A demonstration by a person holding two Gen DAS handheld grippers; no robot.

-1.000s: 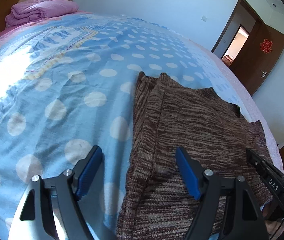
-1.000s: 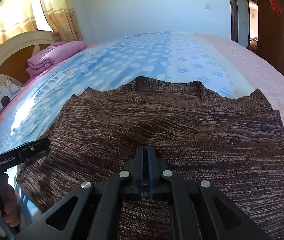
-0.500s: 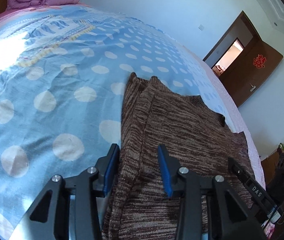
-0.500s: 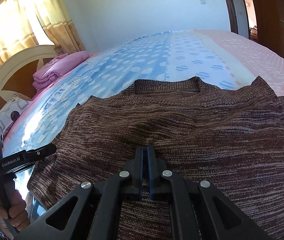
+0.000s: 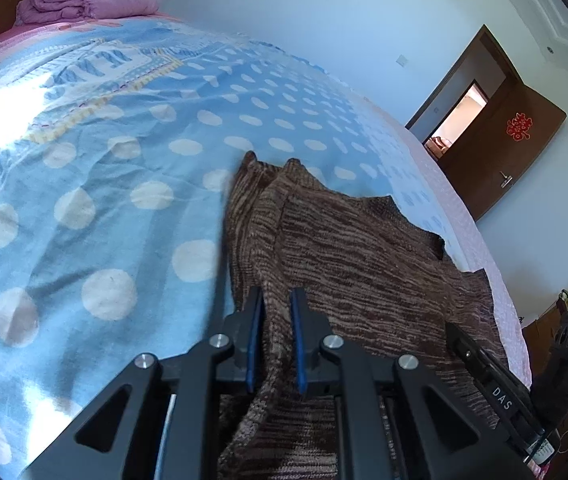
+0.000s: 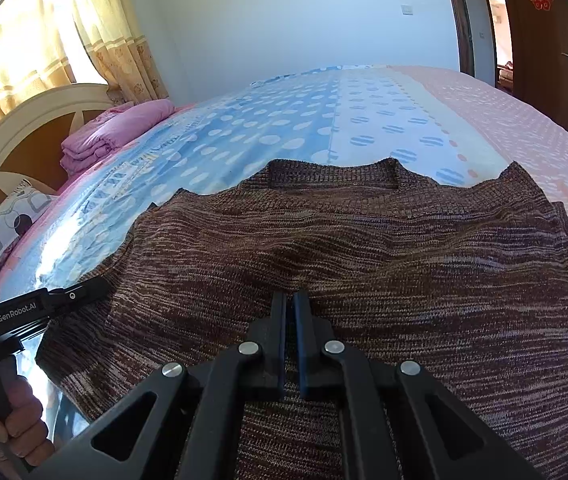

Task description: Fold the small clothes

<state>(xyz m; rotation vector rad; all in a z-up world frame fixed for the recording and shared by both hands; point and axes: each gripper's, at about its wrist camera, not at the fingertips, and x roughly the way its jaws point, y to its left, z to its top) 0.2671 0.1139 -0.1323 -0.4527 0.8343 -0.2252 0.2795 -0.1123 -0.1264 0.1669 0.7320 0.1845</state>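
Gripping: left gripper (image 5: 275,336) has its blue fingers (image 5: 252,340) pinched on the near left edge of the brown knit sweater (image 5: 364,264), cloth bunched between them.
Right hand: right gripper (image 6: 290,340) fingers drawn nearly together on the hem at the near middle; a knit ridge runs into the slit, so it looks clamped.
Garment: lies flat on the bed (image 5: 123,168), sleeves folded in, collar (image 6: 332,172) at the far end.
Key relation: the long axis runs straight away from both sets of fingers, hem near, neck far.
Likely next: carrying the hem forward toward the collar.
Background: pink quilt (image 6: 119,128) near the headboard.
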